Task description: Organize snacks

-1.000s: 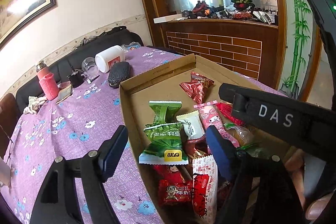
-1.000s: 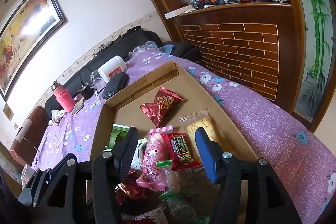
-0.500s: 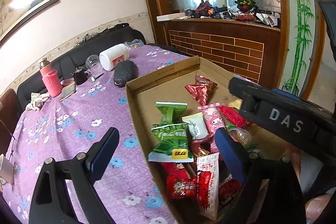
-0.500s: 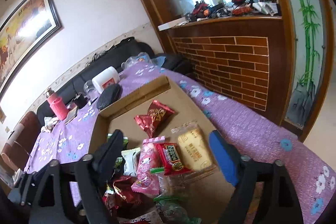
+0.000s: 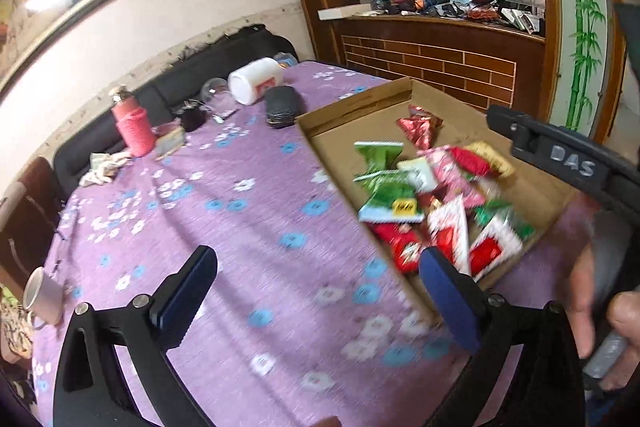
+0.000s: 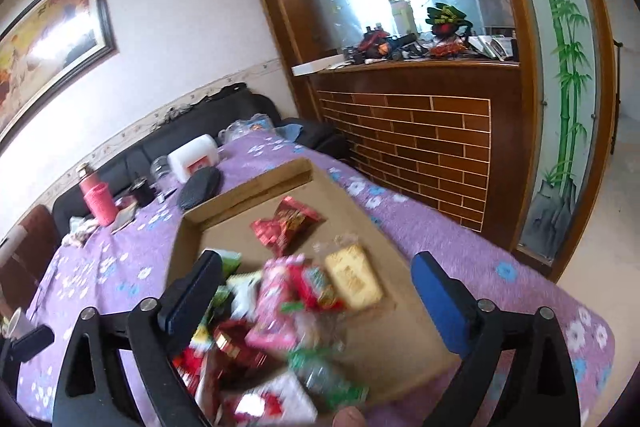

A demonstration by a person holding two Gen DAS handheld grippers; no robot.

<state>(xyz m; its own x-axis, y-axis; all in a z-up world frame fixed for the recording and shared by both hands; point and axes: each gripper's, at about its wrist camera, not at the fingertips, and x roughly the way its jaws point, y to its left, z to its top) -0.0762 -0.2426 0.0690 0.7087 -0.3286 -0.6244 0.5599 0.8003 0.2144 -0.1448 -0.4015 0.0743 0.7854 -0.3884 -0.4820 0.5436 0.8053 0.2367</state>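
Both grippers have been drawn back and their jaws have just been opening: left gripper (image 5: 320,287) and right gripper (image 6: 316,287) are spread, nothing pinched, likely for another pick. Snacks (image 6: 296,291) are left piled in the cardboard tray (image 6: 256,187).

A purple tablecloth (image 5: 224,211) carries white and blue flowers. At twelve o'clock from it, the brown cardboard box (image 6: 404,291) holds red, green and pink snack packets (image 6: 288,291); a pink bottle (image 5: 134,131) stands at ten.
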